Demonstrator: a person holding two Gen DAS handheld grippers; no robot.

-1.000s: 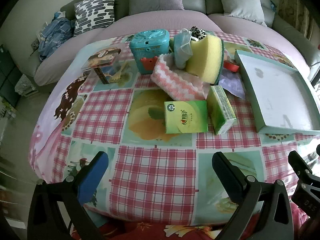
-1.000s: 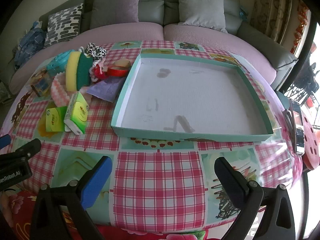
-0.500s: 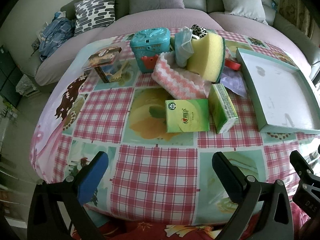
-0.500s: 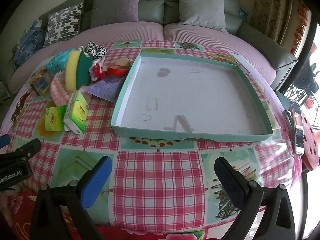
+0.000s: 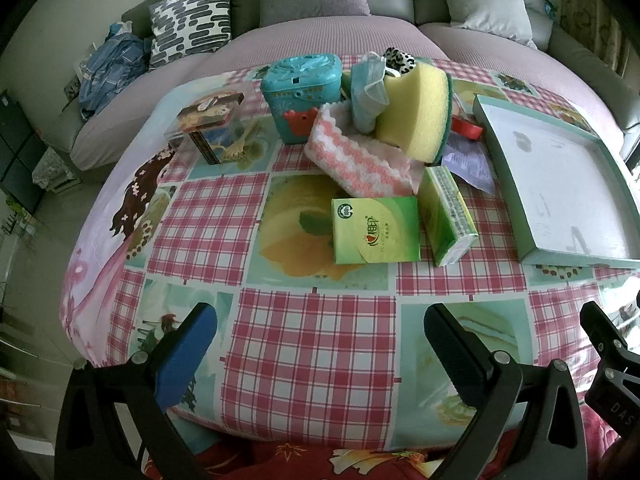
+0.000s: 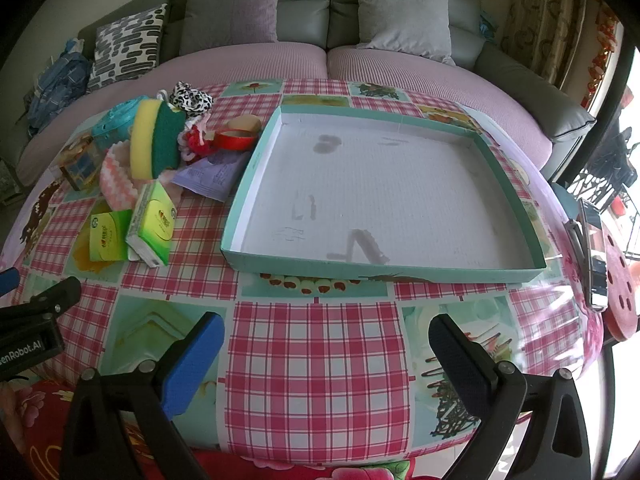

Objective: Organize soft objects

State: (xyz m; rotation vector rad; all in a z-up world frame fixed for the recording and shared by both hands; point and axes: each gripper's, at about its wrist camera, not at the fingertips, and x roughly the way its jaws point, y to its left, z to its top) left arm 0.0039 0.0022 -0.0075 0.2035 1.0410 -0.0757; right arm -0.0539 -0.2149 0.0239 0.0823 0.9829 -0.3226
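Note:
A pile of soft things lies on the checked tablecloth: a yellow-green sponge (image 5: 416, 112), a pink-white cloth (image 5: 360, 160), a blue face mask (image 5: 368, 88), a leopard scrunchie (image 6: 191, 96) and two green tissue packs, one flat (image 5: 376, 230) and one on its side (image 5: 448, 216). The pile also shows in the right wrist view, with the sponge (image 6: 154, 144) at the left. A teal-rimmed tray (image 6: 384, 196) stands empty. My left gripper (image 5: 316, 344) is open and empty near the table's front edge, short of the tissue packs. My right gripper (image 6: 324, 352) is open and empty in front of the tray.
A teal plastic box (image 5: 304, 96), a clear box with a printed lid (image 5: 212, 128), a red tape roll (image 6: 236, 140) and a purple paper (image 6: 212, 176) lie among the pile. A sofa with cushions (image 6: 320, 20) curves behind the table. A phone (image 6: 594, 252) lies at the right edge.
The left wrist view has shifted slightly, so the pile sits a little lower and nearer. Both grippers stay open and empty. Nothing on the table has moved.

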